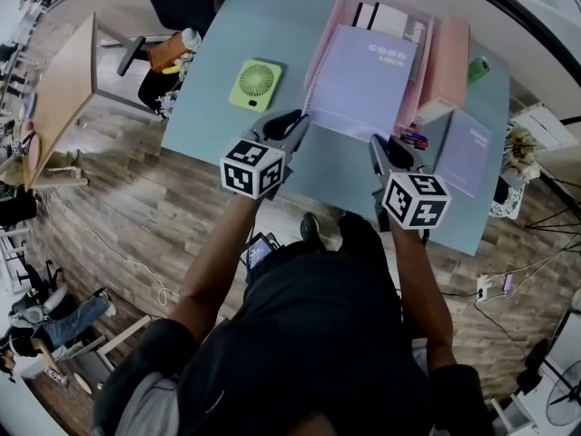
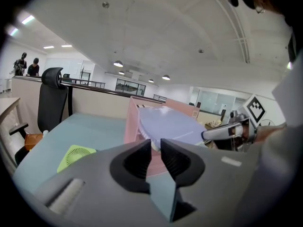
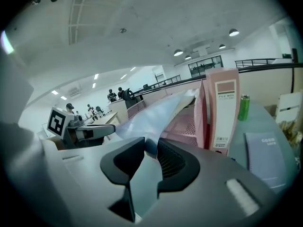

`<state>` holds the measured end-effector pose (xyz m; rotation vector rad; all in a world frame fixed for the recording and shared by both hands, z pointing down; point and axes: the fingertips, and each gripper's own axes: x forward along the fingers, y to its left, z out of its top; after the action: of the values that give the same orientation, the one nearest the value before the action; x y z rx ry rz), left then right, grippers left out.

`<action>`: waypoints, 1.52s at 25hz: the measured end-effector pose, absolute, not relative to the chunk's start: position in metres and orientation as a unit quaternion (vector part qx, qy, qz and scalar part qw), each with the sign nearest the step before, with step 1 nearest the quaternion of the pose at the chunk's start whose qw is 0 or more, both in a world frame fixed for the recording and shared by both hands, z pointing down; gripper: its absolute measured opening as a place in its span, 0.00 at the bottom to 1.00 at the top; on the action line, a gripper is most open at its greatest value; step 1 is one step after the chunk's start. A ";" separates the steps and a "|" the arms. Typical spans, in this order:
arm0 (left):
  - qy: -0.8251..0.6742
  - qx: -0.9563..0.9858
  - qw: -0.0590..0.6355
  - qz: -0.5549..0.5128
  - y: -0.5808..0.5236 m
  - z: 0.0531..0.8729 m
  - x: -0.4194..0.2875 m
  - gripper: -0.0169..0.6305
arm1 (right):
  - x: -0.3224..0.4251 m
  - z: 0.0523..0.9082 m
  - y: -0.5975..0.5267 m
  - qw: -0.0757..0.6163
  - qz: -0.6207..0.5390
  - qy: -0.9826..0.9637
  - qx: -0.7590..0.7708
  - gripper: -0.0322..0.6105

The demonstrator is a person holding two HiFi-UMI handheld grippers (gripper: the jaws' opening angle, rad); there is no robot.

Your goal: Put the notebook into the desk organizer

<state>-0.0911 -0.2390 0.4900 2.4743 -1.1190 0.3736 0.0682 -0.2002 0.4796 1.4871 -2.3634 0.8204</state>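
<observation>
A lavender spiral notebook (image 1: 363, 80) hangs tilted over the pink mesh desk organizer (image 1: 325, 25) at the back of the blue-grey table. My left gripper (image 1: 297, 123) is shut on its near left corner, by the spiral binding. My right gripper (image 1: 377, 145) is shut on its near right corner. In the left gripper view the notebook (image 2: 170, 124) slopes up from the closed jaws of the left gripper (image 2: 155, 145), with the organizer (image 2: 130, 122) behind it. In the right gripper view the cover (image 3: 151, 115) runs out from between the jaws of the right gripper (image 3: 150, 145) toward the organizer's mesh (image 3: 187, 124).
A green desk fan (image 1: 255, 84) lies left of the organizer. A pink file box (image 1: 449, 57) stands to its right, with a green can (image 1: 478, 69) behind it and a second lavender notebook (image 1: 465, 151) lying flat in front. Pens (image 1: 413, 140) lie near my right gripper.
</observation>
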 end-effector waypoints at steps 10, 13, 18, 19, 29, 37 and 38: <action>-0.388 0.878 0.262 0.100 -0.247 0.508 -0.094 0.25 | 0.071 0.494 -0.201 0.066 0.363 -0.795 0.481 0.18; -0.381 0.881 0.261 0.099 -0.253 0.507 -0.088 0.25 | 0.072 0.497 -0.203 0.060 0.370 -0.794 0.478 0.18; -0.374 0.881 0.277 0.088 -0.261 0.504 -0.082 0.26 | 0.073 0.497 -0.205 0.053 0.377 -0.792 0.477 0.18; -0.374 0.880 0.279 0.086 -0.262 0.505 -0.082 0.26 | 0.073 0.498 -0.206 0.053 0.378 -0.792 0.477 0.18; -0.369 0.874 0.310 0.064 -0.269 0.509 -0.078 0.37 | 0.075 0.501 -0.209 0.052 0.388 -0.791 0.471 0.18; -0.372 0.870 0.314 0.073 -0.269 0.508 -0.073 0.32 | 0.073 0.496 -0.210 0.061 0.371 -0.797 0.473 0.18; -0.375 0.871 0.307 0.079 -0.267 0.506 -0.074 0.31 | 0.073 0.494 -0.208 0.065 0.363 -0.799 0.475 0.18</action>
<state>-0.0742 -0.2673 0.5064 2.3033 -0.9926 0.2085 0.0726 -0.2085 0.4945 1.4336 -2.4115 1.0939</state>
